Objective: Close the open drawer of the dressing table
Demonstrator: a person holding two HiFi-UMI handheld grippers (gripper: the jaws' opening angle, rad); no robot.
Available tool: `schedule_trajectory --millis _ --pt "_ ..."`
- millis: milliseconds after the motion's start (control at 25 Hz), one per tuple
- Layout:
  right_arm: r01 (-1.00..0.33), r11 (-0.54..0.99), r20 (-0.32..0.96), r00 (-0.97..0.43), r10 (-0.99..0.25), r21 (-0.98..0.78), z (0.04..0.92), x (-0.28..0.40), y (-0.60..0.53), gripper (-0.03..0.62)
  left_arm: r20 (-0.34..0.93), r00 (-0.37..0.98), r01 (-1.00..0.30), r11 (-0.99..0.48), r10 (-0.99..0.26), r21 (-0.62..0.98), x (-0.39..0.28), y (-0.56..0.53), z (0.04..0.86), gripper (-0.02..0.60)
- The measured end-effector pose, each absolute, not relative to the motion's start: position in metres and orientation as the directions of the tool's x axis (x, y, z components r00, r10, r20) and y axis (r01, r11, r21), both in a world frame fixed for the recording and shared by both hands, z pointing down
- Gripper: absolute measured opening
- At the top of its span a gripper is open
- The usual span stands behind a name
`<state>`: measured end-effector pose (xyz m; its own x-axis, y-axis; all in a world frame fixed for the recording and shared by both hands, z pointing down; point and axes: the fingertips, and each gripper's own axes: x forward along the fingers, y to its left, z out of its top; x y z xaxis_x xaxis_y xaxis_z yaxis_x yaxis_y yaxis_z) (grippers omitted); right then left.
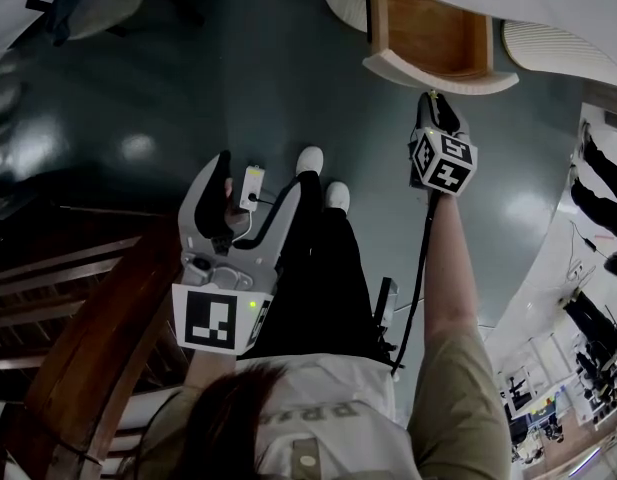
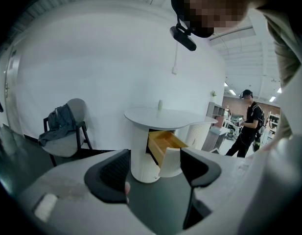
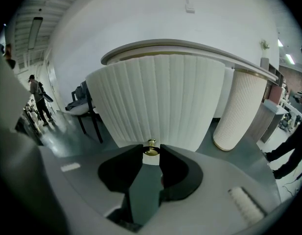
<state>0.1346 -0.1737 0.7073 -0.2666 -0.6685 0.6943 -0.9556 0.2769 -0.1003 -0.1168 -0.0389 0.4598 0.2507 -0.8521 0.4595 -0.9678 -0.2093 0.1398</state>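
Two grippers: your left gripper (image 2: pixel 153 173) hangs spread and empty; your right gripper (image 3: pixel 151 155) pinches the brass knob (image 3: pixel 151 148) of the open drawer (image 1: pixel 433 40) at one o'clock. Push straight in, evenly.

No readable text, shirt print (image 1: pixel 333 409) too blurred

Grey left gripper (image 1: pixel 265 173), black trousers (image 1: pixel 323 268)

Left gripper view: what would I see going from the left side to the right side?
Chair → drawer → person
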Motion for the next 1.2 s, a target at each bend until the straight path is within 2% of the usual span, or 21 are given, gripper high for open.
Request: schedule_trajectory --millis 1200 --pt "-0.959 0.271 0.687 -0.251 -0.682 -0.082 0.7 0.121 -0.225 0.11 0.453 0.274 -0.961 -0.225 -0.848 0.159 -0.125 -0.076 0.471 0.344"
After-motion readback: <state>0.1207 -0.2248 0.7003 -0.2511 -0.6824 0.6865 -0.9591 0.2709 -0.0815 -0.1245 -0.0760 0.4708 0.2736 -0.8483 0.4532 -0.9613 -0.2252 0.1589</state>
